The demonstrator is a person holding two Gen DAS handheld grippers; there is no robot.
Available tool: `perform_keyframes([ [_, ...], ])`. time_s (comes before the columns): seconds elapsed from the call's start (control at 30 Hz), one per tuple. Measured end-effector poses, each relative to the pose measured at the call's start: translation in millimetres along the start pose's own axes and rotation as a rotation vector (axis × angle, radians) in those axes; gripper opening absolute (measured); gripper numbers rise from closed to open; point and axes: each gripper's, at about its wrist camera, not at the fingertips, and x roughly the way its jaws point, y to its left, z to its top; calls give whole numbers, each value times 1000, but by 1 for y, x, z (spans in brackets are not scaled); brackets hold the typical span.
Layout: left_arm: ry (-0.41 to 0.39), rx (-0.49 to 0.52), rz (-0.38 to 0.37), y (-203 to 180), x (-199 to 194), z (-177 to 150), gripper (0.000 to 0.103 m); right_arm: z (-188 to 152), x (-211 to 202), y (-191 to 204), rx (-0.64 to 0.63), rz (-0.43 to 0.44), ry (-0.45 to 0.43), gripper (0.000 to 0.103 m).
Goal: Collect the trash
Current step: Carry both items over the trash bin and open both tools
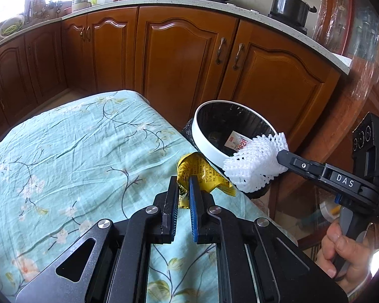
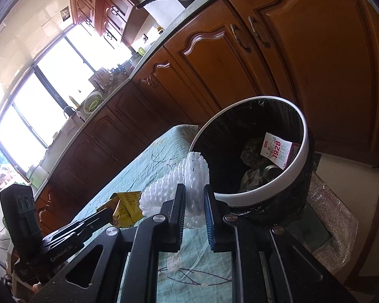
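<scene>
Left claw [image 1: 183, 185] clamped on a crumpled yellow wrapper [image 1: 202, 174], held above the bench [image 1: 63, 151] near its far right edge, just short of the bin [image 1: 202, 141]. Right claw [image 2: 194, 199] clamped on white foam netting [image 2: 187, 174], poised at the bin's white rim. Bin mouth open and unblocked, a paper slip [image 2: 278, 151] and scraps low inside; brown cabinets [image 1: 176, 63] close behind.
</scene>
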Motion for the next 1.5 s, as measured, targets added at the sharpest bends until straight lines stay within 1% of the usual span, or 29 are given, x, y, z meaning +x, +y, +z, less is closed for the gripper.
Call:
perform_keyframes([
  [0.27,-1,34,-18,-20,11,13,7,18,-10,-14,-13,-54,-42,15],
  [0.47,-7,66,-32,-37,24,28,7,35,-8,-24,-33,-104,-57,15],
  [0.83,23,110,-36,-62,69,55,7,59,1,-34,-81,-180,-64,15],
  [1.17,53,138,-19,-74,100,69,7,66,22,-40,-119,-226,-22,15],
  [1.33,76,154,-11,-82,114,70,7,66,35,-41,-134,-242,2,16],
  [1.5,98,159,-12,-82,124,69,7,65,39,-44,-133,-243,15,20],
])
